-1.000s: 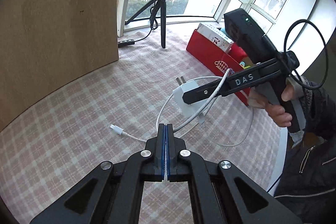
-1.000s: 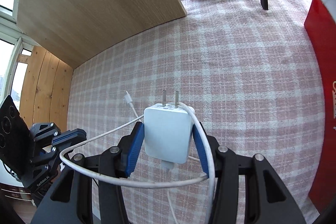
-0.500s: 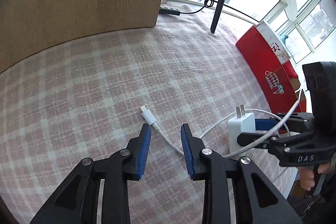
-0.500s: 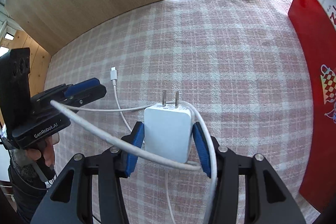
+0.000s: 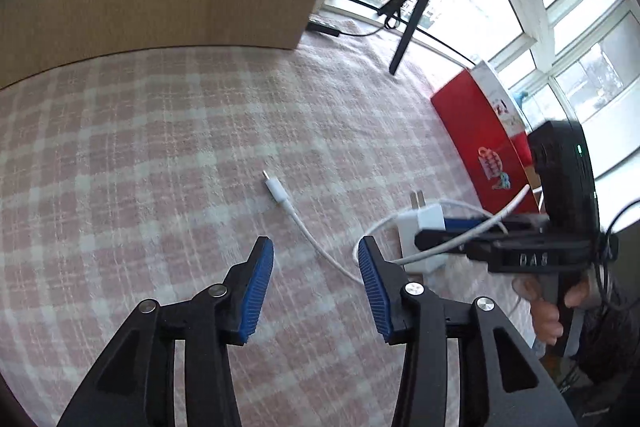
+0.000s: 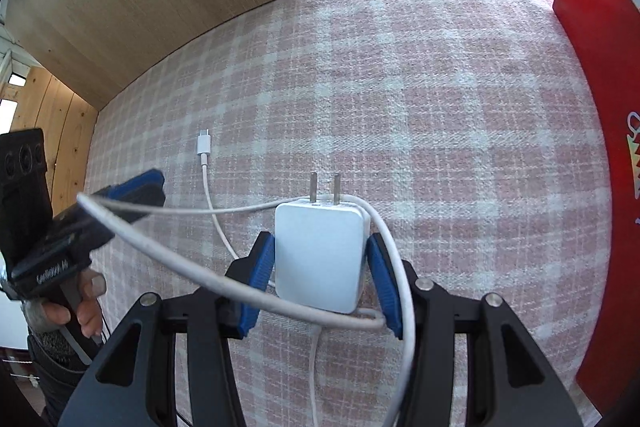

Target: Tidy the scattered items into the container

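A second ago the left gripper (image 5: pixel 316 283) had its jaws pressed together; half a second ago they stood partly apart over the cable's plug end, and now they are spread wide above the plaid-covered surface (image 5: pixel 160 155), with the white cable (image 5: pixel 308 235) running up between the two blue pads. The right gripper (image 6: pixel 322 279) has not changed its hold: its jaws pinch the white charger (image 6: pixel 320 251) by its two sides, prongs pointing forward away from the camera, as in both earlier right wrist views. Judged from this, the left gripper is being readied to take the loose cable so that it does not trail when the charger is carried to the container; nothing has gone into the red box (image 5: pixel 484 147) in these moments, so this item's tidying is only begun. The charger is a rounded white square block with two flat metal prongs, held just above or on the cloth, which of the two cannot be told. Its cable is thin, white and limp: one loop drapes over the right gripper's fingers and another rises across the left gripper as seen from the right wrist, while the free end lies flat on the cloth and finishes in a small white plug (image 6: pixel 204 146), well apart from the box. The box stands at the far right of the surface, near the window
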Motion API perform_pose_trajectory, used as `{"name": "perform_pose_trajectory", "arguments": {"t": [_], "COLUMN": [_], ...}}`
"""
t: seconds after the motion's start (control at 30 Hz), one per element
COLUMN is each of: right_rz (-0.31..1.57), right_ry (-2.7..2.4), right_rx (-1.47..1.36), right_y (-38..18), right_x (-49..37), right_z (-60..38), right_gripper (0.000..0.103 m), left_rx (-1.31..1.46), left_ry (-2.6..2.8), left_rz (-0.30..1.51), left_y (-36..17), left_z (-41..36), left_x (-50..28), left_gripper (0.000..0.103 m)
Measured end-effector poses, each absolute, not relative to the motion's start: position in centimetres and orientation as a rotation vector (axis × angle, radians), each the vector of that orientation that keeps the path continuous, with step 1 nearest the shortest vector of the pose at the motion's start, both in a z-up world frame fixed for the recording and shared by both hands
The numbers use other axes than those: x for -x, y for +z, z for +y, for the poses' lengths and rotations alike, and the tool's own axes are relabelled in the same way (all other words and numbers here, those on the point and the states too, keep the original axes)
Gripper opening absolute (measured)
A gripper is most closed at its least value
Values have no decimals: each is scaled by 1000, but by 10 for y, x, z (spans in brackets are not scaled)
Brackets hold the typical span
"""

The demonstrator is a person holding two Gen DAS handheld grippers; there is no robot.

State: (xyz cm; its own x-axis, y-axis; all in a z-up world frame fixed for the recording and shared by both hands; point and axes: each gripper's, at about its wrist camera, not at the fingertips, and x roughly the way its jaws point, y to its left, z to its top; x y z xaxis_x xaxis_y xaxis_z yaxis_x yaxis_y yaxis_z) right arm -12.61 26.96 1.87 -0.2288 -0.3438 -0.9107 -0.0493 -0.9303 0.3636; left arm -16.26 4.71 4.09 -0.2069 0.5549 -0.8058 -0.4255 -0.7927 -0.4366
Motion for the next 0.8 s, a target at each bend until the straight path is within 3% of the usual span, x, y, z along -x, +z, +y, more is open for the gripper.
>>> {"name": "perform_pose_trajectory", "arguments": {"t": [0.17,0.3,0.8], "right_rz": [-475,-485,-432], "right_ry": [-2269,-2268,-2276], "right_rx": [-1814,-1814,-1807], "right_y": [18,18,19], "right_x": [130,130,132], "right_z": [270,271,246], "right_gripper": [47,47,47], "left_rx": [1435,1442,1507], "left_ry": [2099,2178,2153], "left_rz": [-138,-336,-134], "left_y": [39,37,21], "left_z": [46,11,82], "left_x": [141,146,158], "left_gripper": [46,46,51]}}
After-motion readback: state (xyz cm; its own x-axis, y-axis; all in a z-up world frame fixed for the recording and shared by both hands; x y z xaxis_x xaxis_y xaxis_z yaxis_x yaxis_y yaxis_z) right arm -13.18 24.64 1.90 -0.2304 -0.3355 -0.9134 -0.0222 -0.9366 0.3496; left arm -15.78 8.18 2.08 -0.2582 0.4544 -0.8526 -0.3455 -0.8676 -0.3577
